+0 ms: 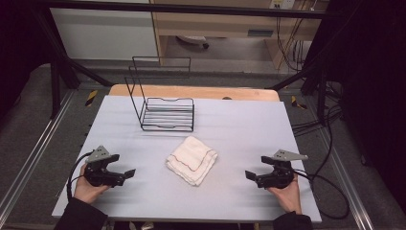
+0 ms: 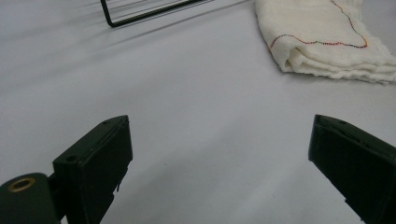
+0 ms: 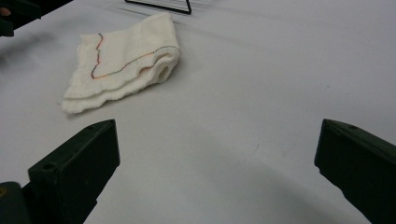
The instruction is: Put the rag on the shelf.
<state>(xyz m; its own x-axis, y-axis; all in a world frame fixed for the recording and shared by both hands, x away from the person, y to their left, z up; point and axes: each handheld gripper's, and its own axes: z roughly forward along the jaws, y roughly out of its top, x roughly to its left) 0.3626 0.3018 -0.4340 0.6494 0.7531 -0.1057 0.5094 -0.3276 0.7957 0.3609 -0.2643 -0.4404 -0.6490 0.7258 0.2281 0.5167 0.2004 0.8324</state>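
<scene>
Evidently at the start of the approach, the left claw (image 1: 128, 173) and right claw (image 1: 250, 176) rest wide open and empty on the counter (image 1: 239, 129), the folded white cloth (image 1: 192, 160) lying between them, untouched, calling next for an inward reach; wire rack (image 1: 167, 114) beyond.

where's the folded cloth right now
In the high view the folded white cloth lies flat near the middle of the table, between the left gripper and the right gripper, just in front of the black wire rack.
</scene>
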